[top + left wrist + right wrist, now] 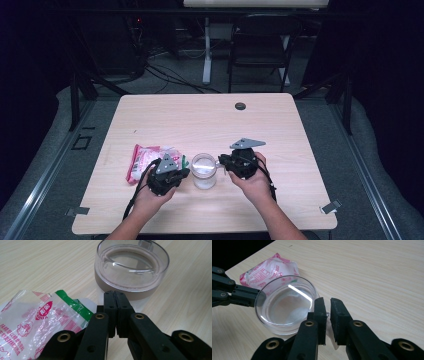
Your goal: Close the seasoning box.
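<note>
1. Table (200, 120): pale wood-grain top, rounded corners. Far half bare except a small dark round cap (240, 106) near the far edge; wide free strip also on the right side.
2. Clear cup (204, 170) stands upright near the front edge, between the two grippers. Transparent round wall, smooth glossy rim, small handle tab on its right side.
3. Plastic bag (146, 161) lies flat just left of the cup; crinkly clear film, pink-red print, green strip at the cup-side end.
4. Left gripper (115, 293): matte black jaws pressed together with nothing between them, tips just short of the cup wall, beside the bag's green edge.
5. Right gripper (327, 312): jaws narrowly apart around the cup's clear handle tab; contact cannot be told.
6. Both hands enter from the front edge, close together.
</note>
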A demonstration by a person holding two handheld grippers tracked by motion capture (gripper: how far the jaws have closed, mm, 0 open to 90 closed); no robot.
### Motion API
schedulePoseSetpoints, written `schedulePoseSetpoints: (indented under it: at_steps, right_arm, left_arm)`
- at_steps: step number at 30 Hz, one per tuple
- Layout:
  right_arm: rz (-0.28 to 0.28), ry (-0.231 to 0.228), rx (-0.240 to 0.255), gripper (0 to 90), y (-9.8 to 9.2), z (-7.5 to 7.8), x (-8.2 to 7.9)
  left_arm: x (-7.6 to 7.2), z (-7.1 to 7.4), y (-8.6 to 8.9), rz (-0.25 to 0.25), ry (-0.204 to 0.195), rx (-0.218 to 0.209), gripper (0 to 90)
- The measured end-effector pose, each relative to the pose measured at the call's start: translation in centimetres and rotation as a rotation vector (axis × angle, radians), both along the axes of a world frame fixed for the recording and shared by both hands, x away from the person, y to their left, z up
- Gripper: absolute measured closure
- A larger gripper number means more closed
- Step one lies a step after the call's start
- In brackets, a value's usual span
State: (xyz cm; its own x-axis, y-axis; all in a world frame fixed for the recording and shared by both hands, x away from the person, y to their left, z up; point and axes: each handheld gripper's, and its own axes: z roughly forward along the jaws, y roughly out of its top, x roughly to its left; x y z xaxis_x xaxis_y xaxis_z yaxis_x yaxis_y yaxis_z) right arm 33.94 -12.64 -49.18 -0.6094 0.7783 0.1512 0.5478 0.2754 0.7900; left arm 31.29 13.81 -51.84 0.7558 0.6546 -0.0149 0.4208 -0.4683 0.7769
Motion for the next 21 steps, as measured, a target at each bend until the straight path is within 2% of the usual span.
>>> schedulePoseSetpoints:
  at_steps: [3,7,13,21]
  right_arm:
    - [0.001,-0.004,0.002,83.5,0.02,-0.04,-0.03]
    - [-0.002,-0.003,0.014,83.4,0.11,-0.14,-0.08]
    - [0.001,-0.007,0.012,83.4,0.14,-0.15,-0.14]
    - [0.001,-0.005,0.002,82.2,0.08,-0.12,-0.20]
  left_arm:
    - [-0.05,-0.10,-0.15,-0.012,-0.005,-0.003,88.7]
    - [-0.18,-0.18,-0.46,-0.017,-0.007,0.014,88.8]
    - [-0.22,-0.12,-0.40,-0.019,-0.009,-0.005,88.7]
    - [-0.28,0.09,-0.41,-0.024,-0.021,0.002,87.6]
